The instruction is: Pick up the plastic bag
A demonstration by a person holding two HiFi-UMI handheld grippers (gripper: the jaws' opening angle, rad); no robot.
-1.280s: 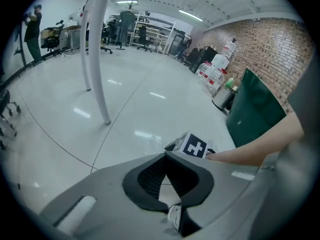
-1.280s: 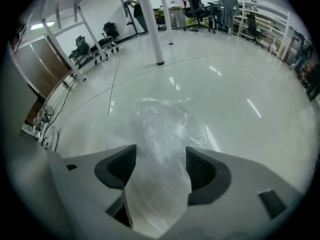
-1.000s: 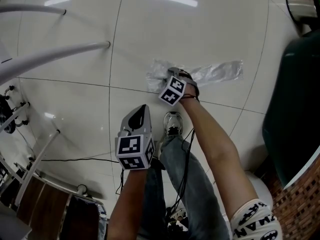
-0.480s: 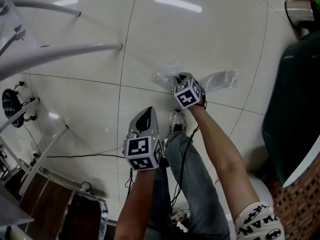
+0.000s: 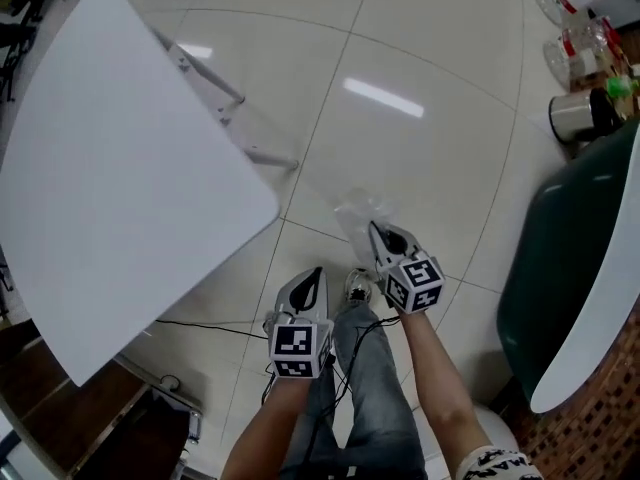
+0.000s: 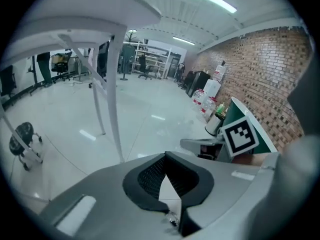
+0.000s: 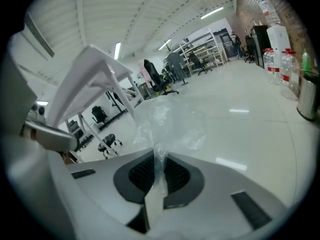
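The clear plastic bag [image 5: 360,216] hangs crumpled off the tiled floor, pinched at one corner by my right gripper [image 5: 375,228]. In the right gripper view the film [image 7: 170,121] fans out beyond the jaws, and a twisted strip of it runs between the black pads of my right gripper [image 7: 159,151], which is shut on it. My left gripper [image 5: 311,276] is held lower left of the right one, beside it, shut with nothing in it. In the left gripper view the pads of the left gripper [image 6: 165,154] meet at the tips, and the right gripper's marker cube [image 6: 239,136] shows at the right.
A white table [image 5: 120,168] fills the left, its legs [image 6: 112,109] reaching to the floor. A dark green bin [image 5: 570,258] with a white rim stands at the right, a steel can [image 5: 575,118] and bottles [image 5: 585,28] beyond it. A cable [image 5: 200,323] lies on the floor near my shoe [image 5: 358,286].
The bag lay spread flat on the floor with the right gripper down at it; now it hangs bunched from that gripper. Both grippers have risen, and the view has pulled up and away from the floor.
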